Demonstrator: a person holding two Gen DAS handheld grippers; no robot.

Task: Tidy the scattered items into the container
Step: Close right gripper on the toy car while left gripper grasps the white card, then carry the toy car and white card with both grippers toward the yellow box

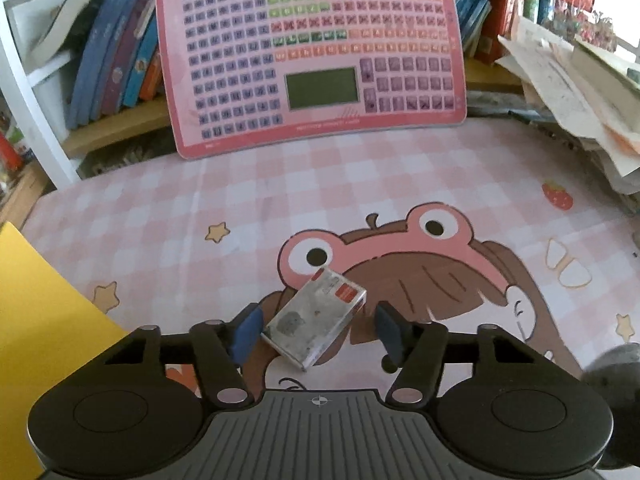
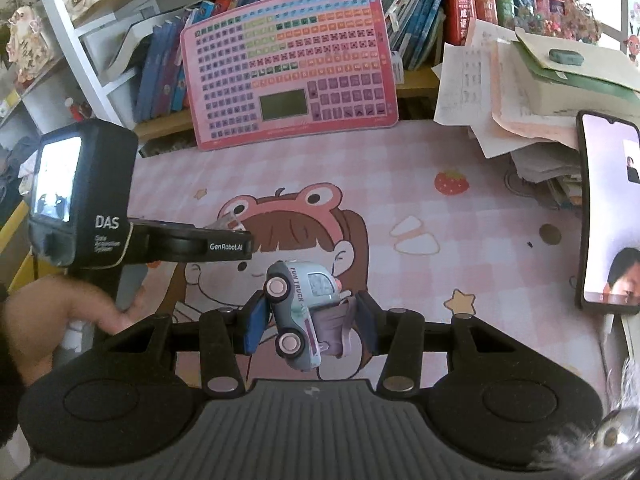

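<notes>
In the left wrist view a small grey box with a red label lies on the pink cartoon desk mat. My left gripper is open, with its blue pads on either side of the box; the left pad looks close to or touching it, the right pad apart. In the right wrist view my right gripper is shut on a pale blue toy truck with pink wheels, tipped on its side and held above the mat. A yellow container edge shows at the far left.
A pink keyboard-style learning board leans against a bookshelf at the back. A stack of papers and books fills the right side. A lit phone stands at the right. The left gripper's body and the hand holding it show at the left.
</notes>
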